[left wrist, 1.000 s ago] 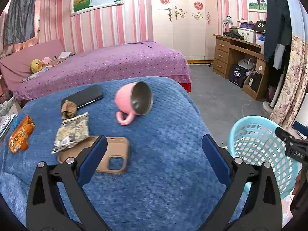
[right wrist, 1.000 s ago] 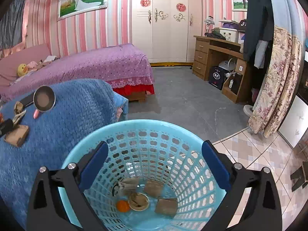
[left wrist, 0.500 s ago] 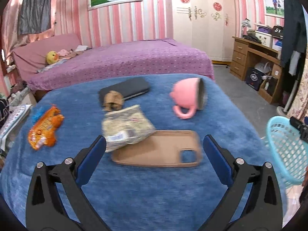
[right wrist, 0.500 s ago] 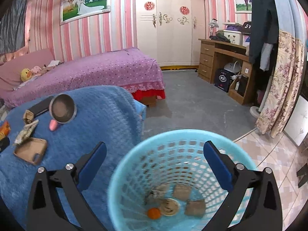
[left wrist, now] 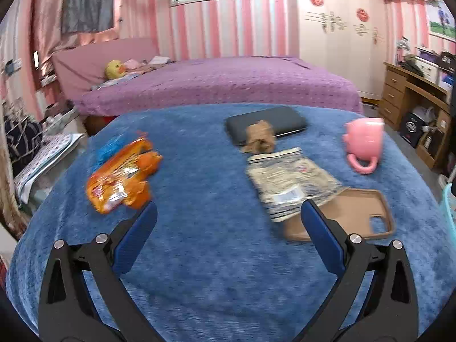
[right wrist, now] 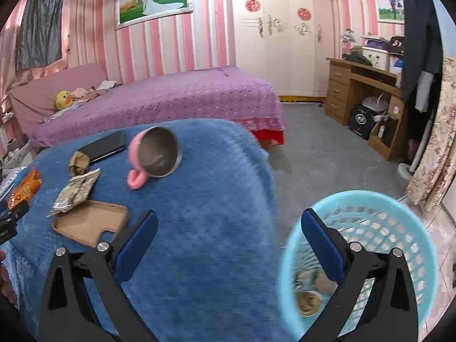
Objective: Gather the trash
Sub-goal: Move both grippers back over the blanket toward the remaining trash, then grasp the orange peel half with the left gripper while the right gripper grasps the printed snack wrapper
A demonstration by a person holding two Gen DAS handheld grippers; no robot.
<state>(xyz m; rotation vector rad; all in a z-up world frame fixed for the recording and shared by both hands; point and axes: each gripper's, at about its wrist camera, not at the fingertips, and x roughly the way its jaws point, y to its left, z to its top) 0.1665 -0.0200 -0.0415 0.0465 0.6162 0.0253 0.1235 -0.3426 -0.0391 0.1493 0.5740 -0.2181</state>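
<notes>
On the blue blanket lie an orange snack wrapper (left wrist: 122,173), a grey-beige wrapper (left wrist: 287,182) and a crumpled brown paper (left wrist: 259,136). My left gripper (left wrist: 228,228) hovers open over the blanket, just in front of the two wrappers, holding nothing. My right gripper (right wrist: 228,233) is open and empty at the blanket's right edge. The light-blue basket (right wrist: 399,213) stands on the floor at lower right with several scraps (right wrist: 309,299) in its bottom. The same wrappers (right wrist: 75,192) and brown paper (right wrist: 78,162) show at the left of the right wrist view.
A pink mug (left wrist: 364,142) lies on its side, a tan phone case (left wrist: 359,216) and a dark flat case (left wrist: 268,122) rest on the blanket. A purple bed (left wrist: 222,85) stands behind; a wooden desk (right wrist: 367,91) is at the right.
The left gripper has swung left, bringing the orange wrapper toward the middle. The right gripper has swung left off the basket toward the blanket. Both stayed open.
</notes>
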